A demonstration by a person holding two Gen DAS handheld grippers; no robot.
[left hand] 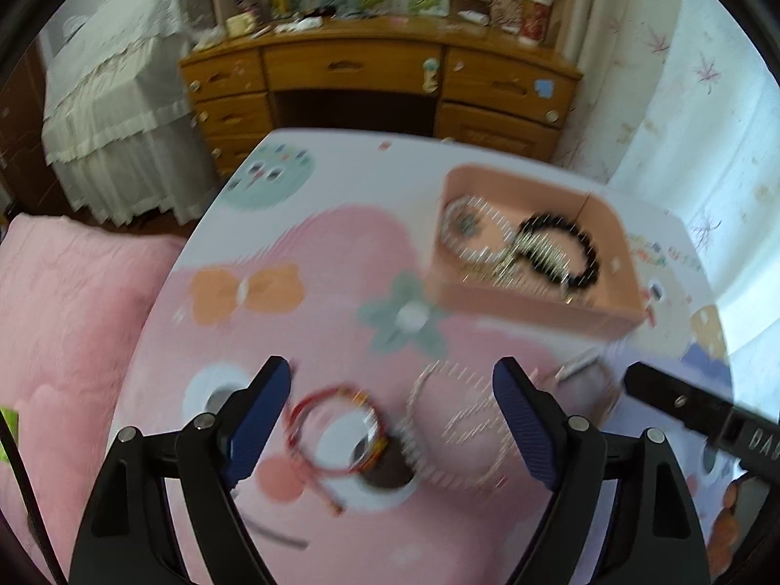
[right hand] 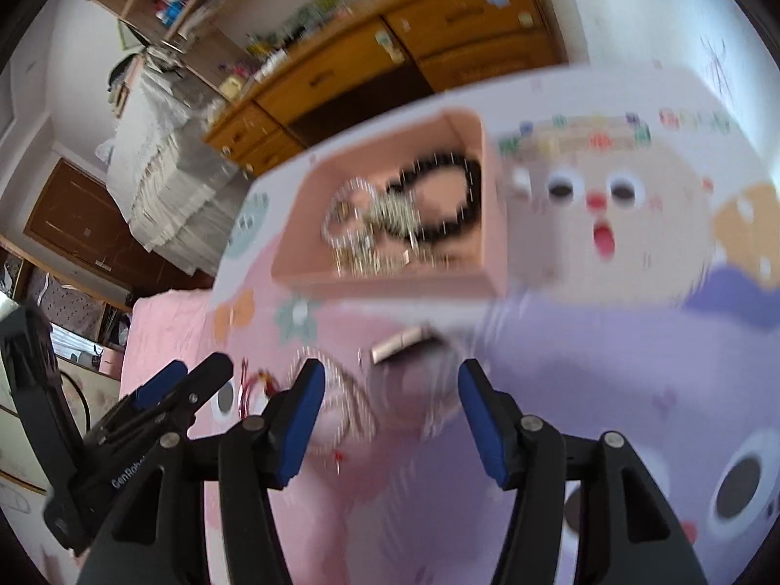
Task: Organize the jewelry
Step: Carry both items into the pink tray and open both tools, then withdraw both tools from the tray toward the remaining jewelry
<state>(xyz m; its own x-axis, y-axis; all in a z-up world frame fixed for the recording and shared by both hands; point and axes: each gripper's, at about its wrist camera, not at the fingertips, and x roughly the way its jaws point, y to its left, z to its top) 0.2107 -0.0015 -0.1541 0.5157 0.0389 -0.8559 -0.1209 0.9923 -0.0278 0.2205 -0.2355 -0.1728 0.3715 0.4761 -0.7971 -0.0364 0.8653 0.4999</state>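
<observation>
Looking down from the left wrist camera, the left gripper [left hand: 392, 402] hangs over a table [left hand: 341, 243] covered in a pastel cartoon print, its blue-padded jaws spread wide with nothing between the pads. Below the gap lie a red cord bracelet [left hand: 336, 431] and, just beside it on the right, a silver chain bracelet [left hand: 456, 426]; the two seem to touch where they meet, though blur makes that unsure. Farther back sits a pink box [left hand: 531, 302] holding a black bead bracelet [left hand: 560, 248] and a tangle of silver pieces [left hand: 480, 239]. The right gripper's black body [left hand: 692, 407] enters from the right edge.

From the right wrist camera, heavily smeared, the right gripper [right hand: 390, 392] is likewise wide open and holds nothing. A faint silvery loop [right hand: 429, 390] and a small pale bar-shaped object [right hand: 404, 341] lie on the table ahead of its fingers. The pink box [right hand: 390, 287] stands beyond, and the left gripper [right hand: 185, 390] shows at the lower left.
</observation>
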